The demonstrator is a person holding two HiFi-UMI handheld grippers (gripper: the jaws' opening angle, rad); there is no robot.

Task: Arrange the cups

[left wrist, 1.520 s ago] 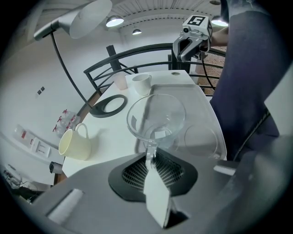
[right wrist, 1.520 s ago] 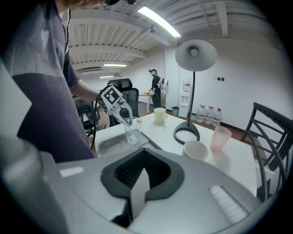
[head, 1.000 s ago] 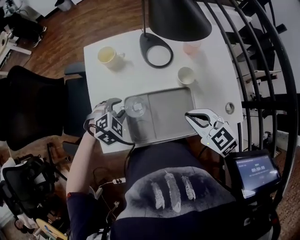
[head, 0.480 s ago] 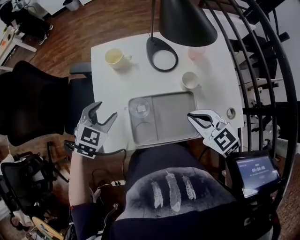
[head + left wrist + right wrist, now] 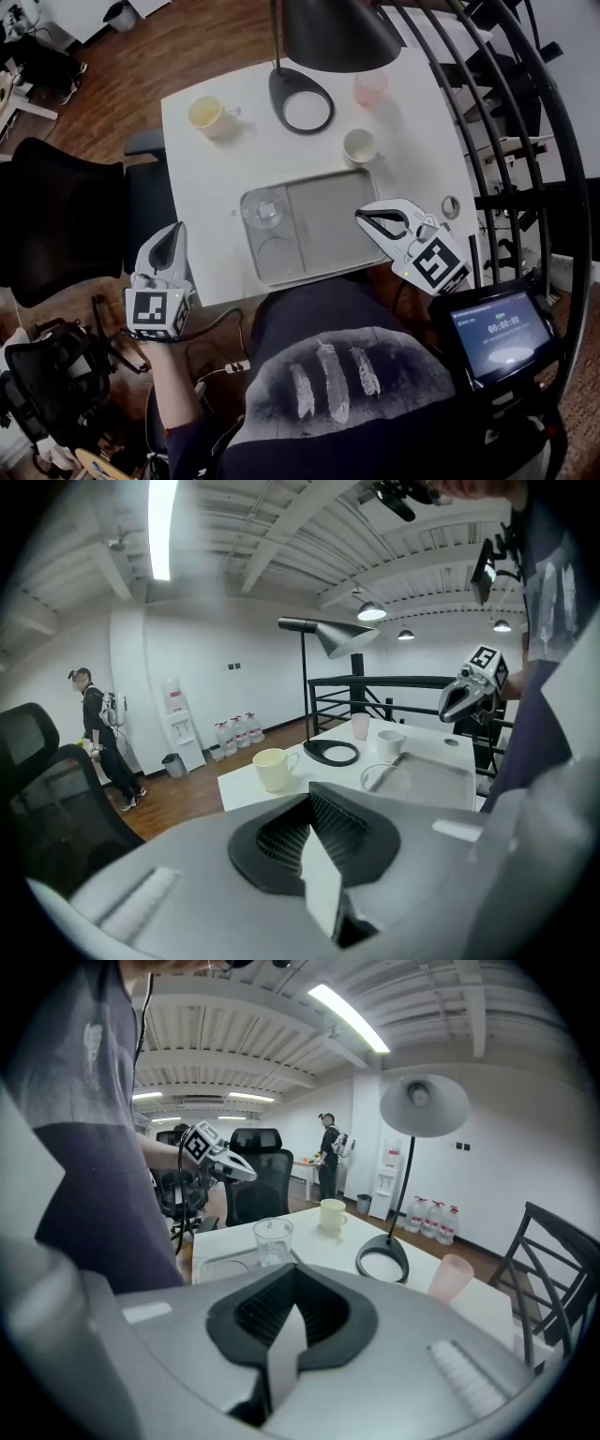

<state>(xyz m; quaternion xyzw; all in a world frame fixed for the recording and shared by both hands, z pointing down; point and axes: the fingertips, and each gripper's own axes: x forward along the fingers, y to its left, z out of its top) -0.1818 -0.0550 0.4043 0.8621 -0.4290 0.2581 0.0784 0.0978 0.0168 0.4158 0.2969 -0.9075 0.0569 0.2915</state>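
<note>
A clear glass cup (image 5: 262, 208) stands in the left compartment of the grey tray (image 5: 323, 239). On the white table stand a yellow mug (image 5: 206, 114) at far left, a small white cup (image 5: 359, 145) behind the tray, and a pink cup (image 5: 370, 87) under the lamp shade. My left gripper (image 5: 171, 239) is off the table's left edge, shut and empty. From the left gripper view the mug (image 5: 272, 769) and glass (image 5: 386, 780) are well ahead. My right gripper (image 5: 364, 216) hovers over the tray's right end, shut on nothing.
A black lamp's ring base (image 5: 302, 101) and shade (image 5: 337, 33) stand at the table's back. A black office chair (image 5: 66, 216) is left of the table, a curved black railing (image 5: 525, 141) to the right. A timer screen (image 5: 497, 333) sits near my right side.
My left gripper left the glass cup on the tray, opened wide, pulled back off the table's left edge and rose, rolled, then shut. The right gripper stayed put.
</note>
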